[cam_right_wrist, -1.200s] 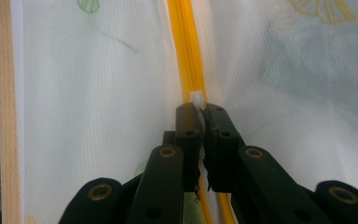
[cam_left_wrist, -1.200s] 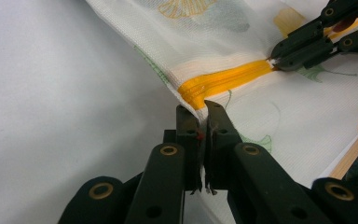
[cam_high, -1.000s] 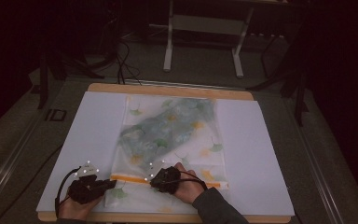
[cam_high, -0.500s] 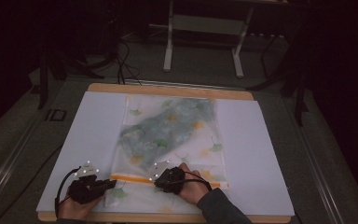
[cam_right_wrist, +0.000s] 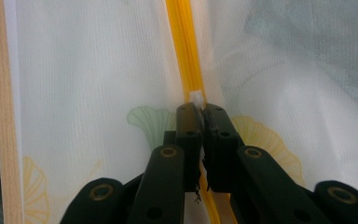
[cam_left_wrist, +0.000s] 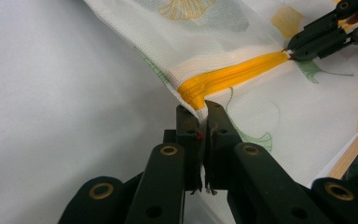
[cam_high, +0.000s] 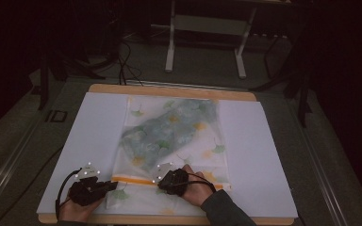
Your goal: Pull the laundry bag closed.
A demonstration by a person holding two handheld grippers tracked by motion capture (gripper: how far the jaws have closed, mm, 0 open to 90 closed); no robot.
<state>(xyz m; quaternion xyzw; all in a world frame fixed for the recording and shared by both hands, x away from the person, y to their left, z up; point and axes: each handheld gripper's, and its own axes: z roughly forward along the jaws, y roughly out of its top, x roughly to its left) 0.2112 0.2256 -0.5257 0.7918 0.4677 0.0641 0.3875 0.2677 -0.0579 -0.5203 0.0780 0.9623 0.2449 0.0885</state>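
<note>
My left gripper [cam_high: 104, 186] and right gripper [cam_high: 164, 181] were black, with brass-ringed rivets on their jaw links, white dots on top and black cables looping behind; nearest the table's wooden edge [cam_high: 169, 220], I wore a grey sleeve [cam_high: 221, 210]

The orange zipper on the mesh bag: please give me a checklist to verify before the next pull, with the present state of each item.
1. Left gripper clamps the bag's corner at the zipper end: ok.
2. Right gripper shut on the white zipper pull: ok.
3. Zipper between the grippers lies straight: ok.
4. Mesh bag lies flat on the white sheet: ok.
5. Folded cloth inside is away from the zipper: ok.
6. Zipper open or closed: cannot tell.
</note>
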